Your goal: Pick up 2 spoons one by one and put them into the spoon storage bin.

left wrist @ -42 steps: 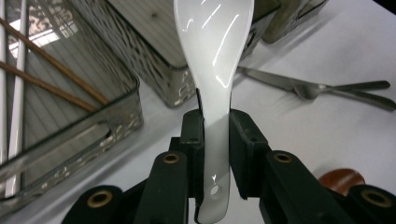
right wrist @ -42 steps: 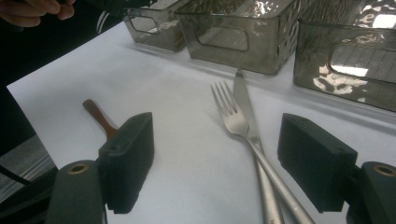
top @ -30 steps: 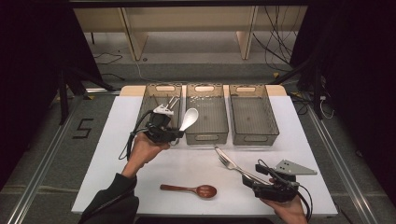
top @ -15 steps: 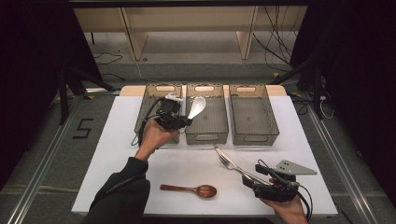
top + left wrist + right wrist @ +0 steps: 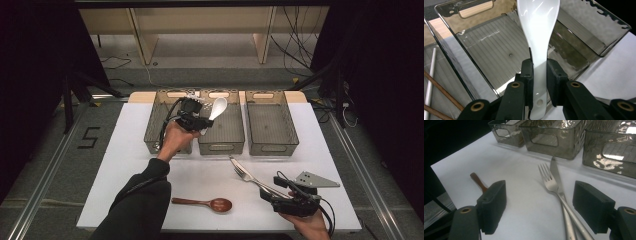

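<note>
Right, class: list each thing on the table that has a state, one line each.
White spoon: clamped in left hand-held gripper, over middle bin.
Right hand-held gripper: open, holding nothing.
Fork: lying on table beside knife.
Wooden spoon: lying flat.
Right bin: empty.

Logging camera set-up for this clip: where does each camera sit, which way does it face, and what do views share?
High view: above the table's near edge, facing forward and down; forearms, left gripper, right gripper.
Left gripper view: on the left gripper, along jaws clamping the white spoon over the middle bin.
Right gripper view: low, along open jaws toward the fork and knife.
All show the bins.
</note>
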`<act>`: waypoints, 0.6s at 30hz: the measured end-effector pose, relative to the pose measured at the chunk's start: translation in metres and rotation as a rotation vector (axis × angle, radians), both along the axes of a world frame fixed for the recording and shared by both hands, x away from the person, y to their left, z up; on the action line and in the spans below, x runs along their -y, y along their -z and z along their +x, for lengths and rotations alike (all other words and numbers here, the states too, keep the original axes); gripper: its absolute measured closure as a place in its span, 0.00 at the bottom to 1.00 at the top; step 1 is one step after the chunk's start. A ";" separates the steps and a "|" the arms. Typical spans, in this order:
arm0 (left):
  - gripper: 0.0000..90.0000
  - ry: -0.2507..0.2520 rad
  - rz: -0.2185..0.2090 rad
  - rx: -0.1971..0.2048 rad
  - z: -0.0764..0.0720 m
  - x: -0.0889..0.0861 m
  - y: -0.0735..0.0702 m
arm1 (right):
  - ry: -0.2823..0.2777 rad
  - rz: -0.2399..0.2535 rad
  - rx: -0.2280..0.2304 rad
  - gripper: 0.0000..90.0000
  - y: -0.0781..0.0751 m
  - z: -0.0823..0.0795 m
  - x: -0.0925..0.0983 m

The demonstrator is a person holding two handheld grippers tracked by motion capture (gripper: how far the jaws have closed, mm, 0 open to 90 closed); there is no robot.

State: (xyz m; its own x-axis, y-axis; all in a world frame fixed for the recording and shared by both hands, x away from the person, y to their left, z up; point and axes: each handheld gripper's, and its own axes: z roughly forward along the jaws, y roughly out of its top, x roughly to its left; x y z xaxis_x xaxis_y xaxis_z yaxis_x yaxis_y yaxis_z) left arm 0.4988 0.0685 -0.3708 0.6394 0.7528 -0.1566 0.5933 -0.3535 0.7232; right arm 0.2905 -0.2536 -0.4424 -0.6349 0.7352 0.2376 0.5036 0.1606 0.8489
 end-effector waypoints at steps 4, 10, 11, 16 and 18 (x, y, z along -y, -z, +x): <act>0.85 -0.005 0.001 0.001 0.007 0.003 0.002 | -0.002 0.001 0.005 0.31 0.000 0.000 0.000; 0.85 -0.015 0.013 -0.010 0.013 0.008 0.009 | -0.004 -0.001 0.002 0.31 0.000 0.000 -0.001; 0.85 -0.015 0.012 -0.013 0.014 0.009 0.010 | -0.003 -0.001 0.002 0.31 0.000 0.000 0.000; 0.85 -0.023 0.011 -0.025 0.015 0.010 0.015 | -0.003 0.001 0.005 0.31 0.000 0.000 0.000; 0.85 -0.022 0.018 -0.030 0.016 0.011 0.017 | -0.003 0.000 0.004 0.31 0.000 0.000 0.000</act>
State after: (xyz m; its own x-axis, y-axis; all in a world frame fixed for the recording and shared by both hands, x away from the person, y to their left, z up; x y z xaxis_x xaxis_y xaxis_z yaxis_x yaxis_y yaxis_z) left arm 0.5148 0.0572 -0.3874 0.6182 0.7693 -0.1615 0.6222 -0.3533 0.6986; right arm 0.2904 -0.2540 -0.4425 -0.6383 0.7332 0.2347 0.4994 0.1624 0.8510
